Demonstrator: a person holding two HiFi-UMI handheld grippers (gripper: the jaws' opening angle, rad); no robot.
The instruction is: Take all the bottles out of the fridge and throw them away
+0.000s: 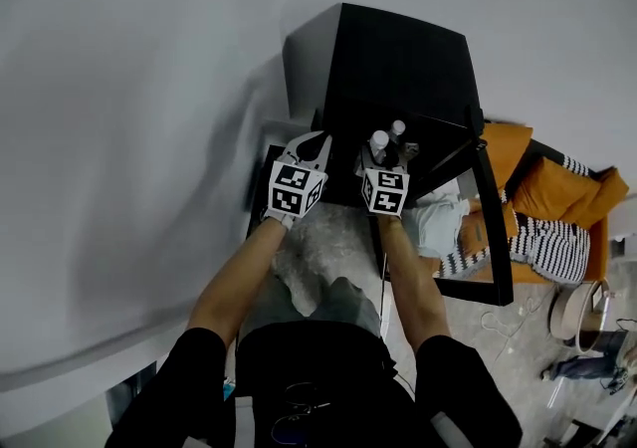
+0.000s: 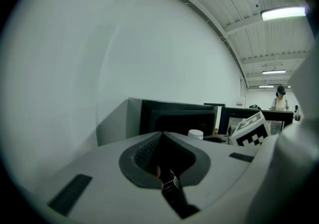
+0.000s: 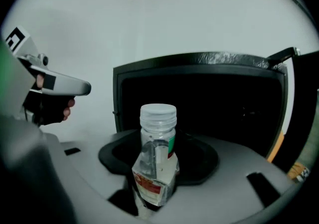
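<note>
Head view had the left gripper (image 1: 317, 142) and right gripper (image 1: 381, 159) side by side at the open black fridge (image 1: 398, 58), left gripper view showed its jaws pinched together on nothing, and right gripper view showed jaws clamped round an upright, white-capped bottle (image 3: 157, 158) in front of the fridge opening.

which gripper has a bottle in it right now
The right gripper: a clear, white-capped bottle stands upright between its jaws. The left gripper has its jaws together with nothing between them.
</note>
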